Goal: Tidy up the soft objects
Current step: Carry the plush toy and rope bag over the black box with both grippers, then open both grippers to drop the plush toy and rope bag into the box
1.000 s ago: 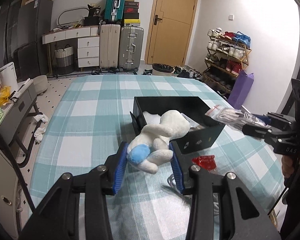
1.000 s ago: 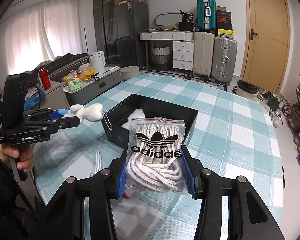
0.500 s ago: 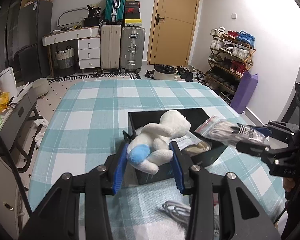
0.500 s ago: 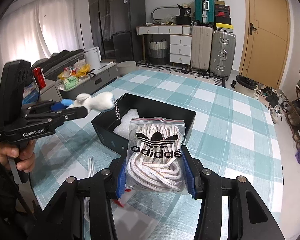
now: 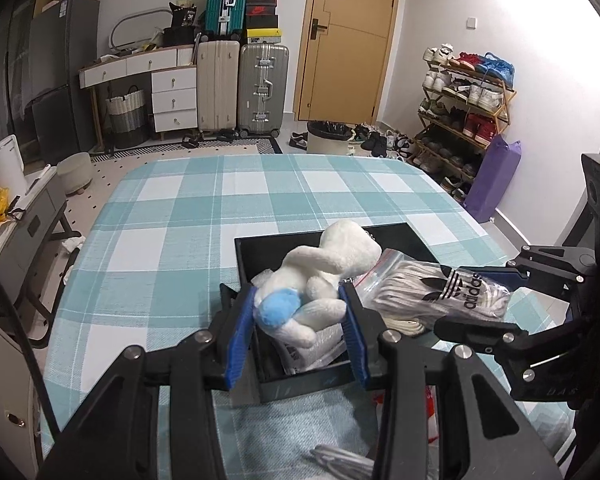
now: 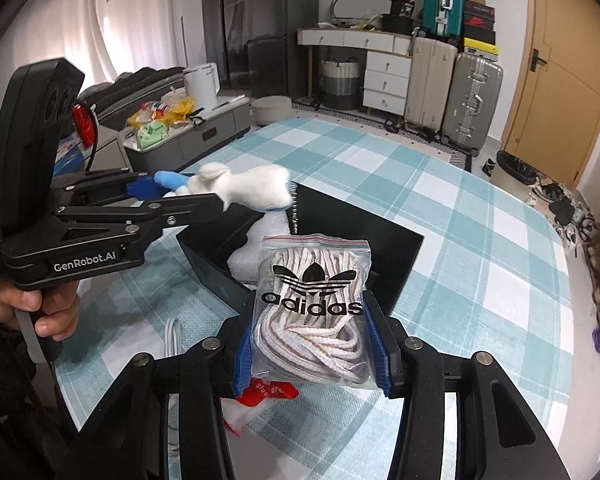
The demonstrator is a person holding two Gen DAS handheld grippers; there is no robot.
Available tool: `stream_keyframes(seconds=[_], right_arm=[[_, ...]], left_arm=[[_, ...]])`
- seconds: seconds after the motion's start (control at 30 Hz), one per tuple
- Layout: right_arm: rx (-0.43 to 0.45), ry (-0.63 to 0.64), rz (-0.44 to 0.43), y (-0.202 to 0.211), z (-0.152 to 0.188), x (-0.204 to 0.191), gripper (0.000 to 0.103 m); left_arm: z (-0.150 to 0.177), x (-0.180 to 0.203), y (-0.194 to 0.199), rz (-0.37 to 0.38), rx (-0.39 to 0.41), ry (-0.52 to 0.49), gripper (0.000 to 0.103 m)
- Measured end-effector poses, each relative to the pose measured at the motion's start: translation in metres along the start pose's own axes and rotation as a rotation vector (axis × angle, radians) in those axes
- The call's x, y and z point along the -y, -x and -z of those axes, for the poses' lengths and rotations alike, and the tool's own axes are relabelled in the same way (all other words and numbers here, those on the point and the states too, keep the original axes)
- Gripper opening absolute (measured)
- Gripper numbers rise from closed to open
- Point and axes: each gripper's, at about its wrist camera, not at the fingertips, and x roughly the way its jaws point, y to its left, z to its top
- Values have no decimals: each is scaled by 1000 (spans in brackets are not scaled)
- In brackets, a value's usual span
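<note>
My left gripper [image 5: 298, 320] is shut on a white plush toy with a blue patch [image 5: 320, 276] and holds it over the near part of the open black box [image 5: 300, 384]. The toy also shows in the right wrist view [image 6: 252, 188], above the box's left corner [image 6: 204, 256]. My right gripper [image 6: 312, 344] is shut on a clear zip bag of white laces with an adidas logo [image 6: 314, 308], held at the box's near edge. In the left wrist view the bag [image 5: 432, 292] hangs over the box's right side. White packets [image 6: 248, 252] lie inside the box.
The box stands on a table with a teal checked cloth [image 5: 180, 240]. A white cable [image 6: 174, 336] and a red packet [image 6: 260, 396] lie on the cloth in front of the box. Suitcases, drawers and a shoe rack stand beyond the table.
Both grippers have moved forward to the box. The plush toy is now over its near part and the lace bag over its edge, close beside each other.
</note>
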Motion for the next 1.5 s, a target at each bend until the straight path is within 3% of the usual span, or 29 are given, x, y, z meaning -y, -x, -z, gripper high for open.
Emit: stream_keyframes(seconds=[0.83, 1.13, 1.27, 1.37, 1.43, 1.5], right_arm=[[-81, 132, -104, -59, -25, 15, 48], [-21, 123, -29, -48, -19, 25, 63], [18, 83, 44, -35, -14, 31, 79], [26, 51, 104, -31, -10, 35, 86], [17, 39, 132, -31, -8, 36, 91], [10, 22, 151, -31, -6, 36, 94]], left_arm=[[-5, 3, -48, -2, -65, -49, 41], [-5, 5, -47, 25, -74, -49, 50], [-4, 5, -44, 37, -72, -50, 60], [-2, 6, -38, 34, -65, -59, 63], [-1, 7, -34, 39, -64, -64, 67], [2, 9, -28, 47, -49, -72, 80]])
